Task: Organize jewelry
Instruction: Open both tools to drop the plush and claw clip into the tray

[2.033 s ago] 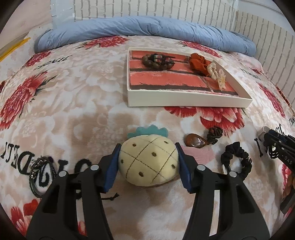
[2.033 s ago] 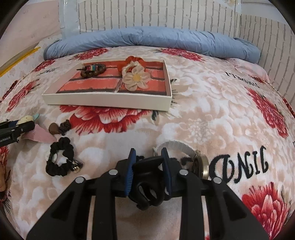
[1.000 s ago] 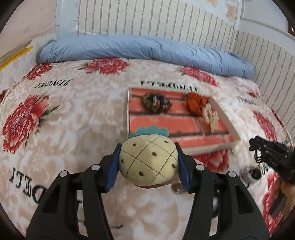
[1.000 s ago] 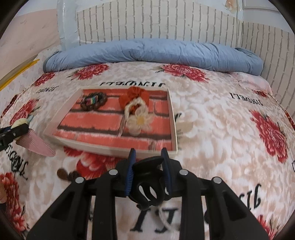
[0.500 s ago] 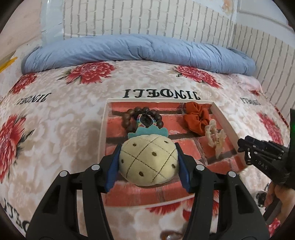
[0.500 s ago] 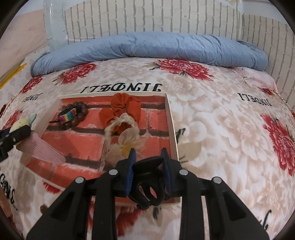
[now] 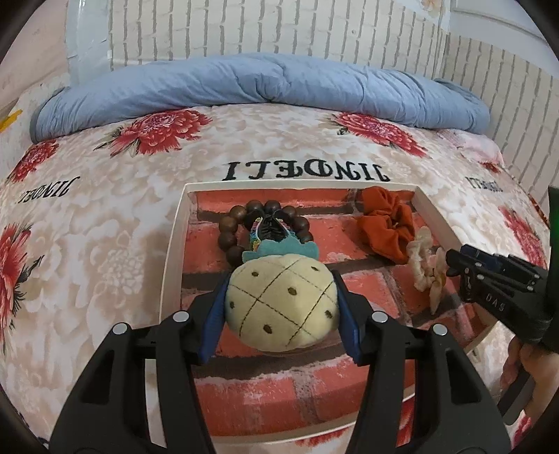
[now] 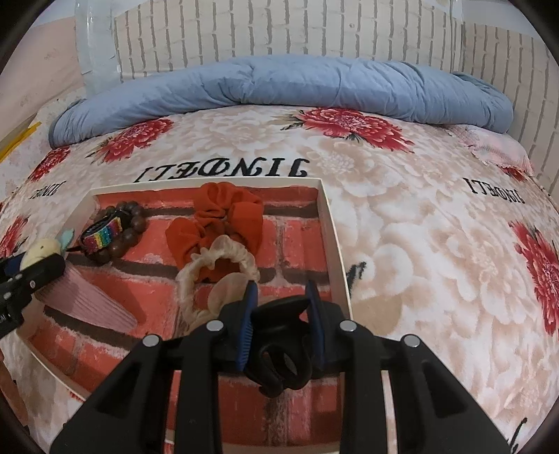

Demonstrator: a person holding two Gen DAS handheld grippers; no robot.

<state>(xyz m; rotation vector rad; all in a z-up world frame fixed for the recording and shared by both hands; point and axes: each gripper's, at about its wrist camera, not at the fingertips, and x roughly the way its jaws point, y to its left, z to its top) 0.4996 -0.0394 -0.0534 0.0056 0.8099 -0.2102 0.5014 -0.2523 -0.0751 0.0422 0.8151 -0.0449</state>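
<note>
My left gripper (image 7: 281, 307) is shut on a cream pineapple plush hair piece (image 7: 281, 307) and holds it over the white tray (image 7: 171, 265) with a brick-pattern floor. My right gripper (image 8: 281, 324) is shut on a black claw clip (image 8: 279, 352) over the tray's near right part (image 8: 335, 244). In the tray lie a brown bead bracelet (image 7: 230, 241), an orange scrunchie (image 7: 384, 223) and a cream flower scrunchie (image 7: 426, 269). The right gripper also shows at the right of the left wrist view (image 7: 464, 272). The pineapple also shows at the left of the right wrist view (image 8: 42, 249).
The tray sits on a floral blanket (image 8: 436, 244) with black lettering. A rolled blue quilt (image 7: 262, 87) lies along the far side under a brick-pattern wall (image 7: 279, 28). A pink ribbed piece (image 8: 84, 300) hangs under the left gripper over the tray.
Both grippers rose from the blanket with their items and moved forward over the tray. The loose items left on the blanket have dropped out of view.
</note>
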